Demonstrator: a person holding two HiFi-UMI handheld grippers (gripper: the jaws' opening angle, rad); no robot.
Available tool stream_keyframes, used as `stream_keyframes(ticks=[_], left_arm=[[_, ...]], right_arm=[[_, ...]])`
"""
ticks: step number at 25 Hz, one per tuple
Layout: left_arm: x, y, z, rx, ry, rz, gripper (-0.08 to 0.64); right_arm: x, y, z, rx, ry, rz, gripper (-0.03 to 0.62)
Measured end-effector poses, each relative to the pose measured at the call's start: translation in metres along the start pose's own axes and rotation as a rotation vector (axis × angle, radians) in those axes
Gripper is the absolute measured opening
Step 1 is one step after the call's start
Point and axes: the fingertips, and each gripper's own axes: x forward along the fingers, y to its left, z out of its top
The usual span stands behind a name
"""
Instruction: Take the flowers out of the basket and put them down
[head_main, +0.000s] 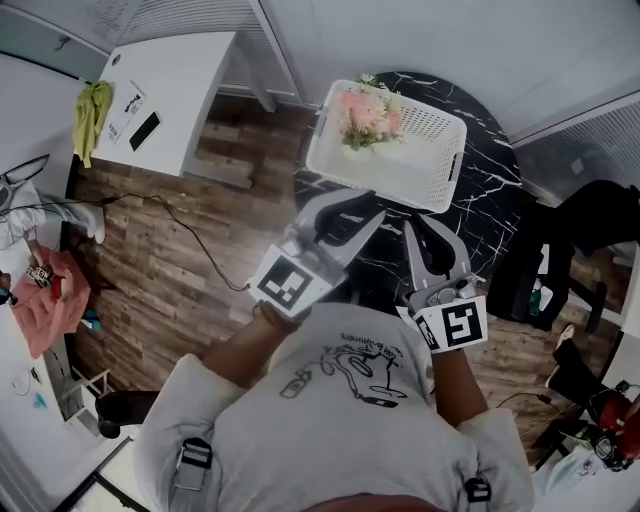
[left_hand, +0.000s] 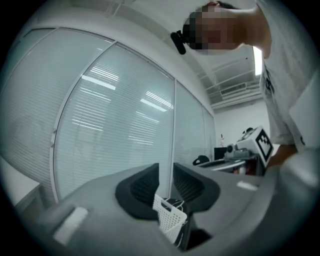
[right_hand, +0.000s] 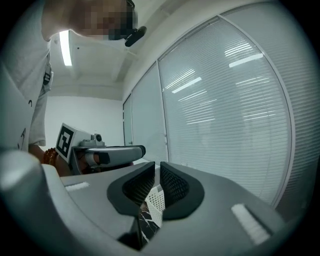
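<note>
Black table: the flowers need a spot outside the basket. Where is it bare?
Bare marble lies right of the basket, out to the table rim, and along the basket's near side. The basket crowds the left.

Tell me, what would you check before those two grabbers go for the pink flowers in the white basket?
1. Pink flower bunch lying inside the white perforated plastic basket: ok.
2. Basket sitting level on the round black marble table: ok.
3. Left gripper empty, jaws apart: ok, though the gap is narrow.
4. Right gripper open wide enough for stems: not ok, only a slit.
5. Bare marble free beside the basket for setting flowers down: ok.
6. Where the stems lie: cannot tell.
</note>
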Motion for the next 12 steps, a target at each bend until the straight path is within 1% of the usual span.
stream_keyframes(ticks=[4, 8, 12], left_arm=[[0.013, 0.024, -0.03, 0.004, 0.051, 0.044, 0.166], [0.028, 0.06, -0.059, 0.013, 0.1, 0.104, 0.234], [0.045, 0.095, -0.091, 0.06, 0.168, 0.135, 0.306]], right_arm=[[0.019, -0.012, -0.027, 0.001, 0.046, 0.04, 0.081], [0.043, -0.027, -0.05, -0.026, 0.093, 0.073, 0.114], [0.067, -0.043, -0.073, -0.05, 0.14, 0.108, 0.159]])
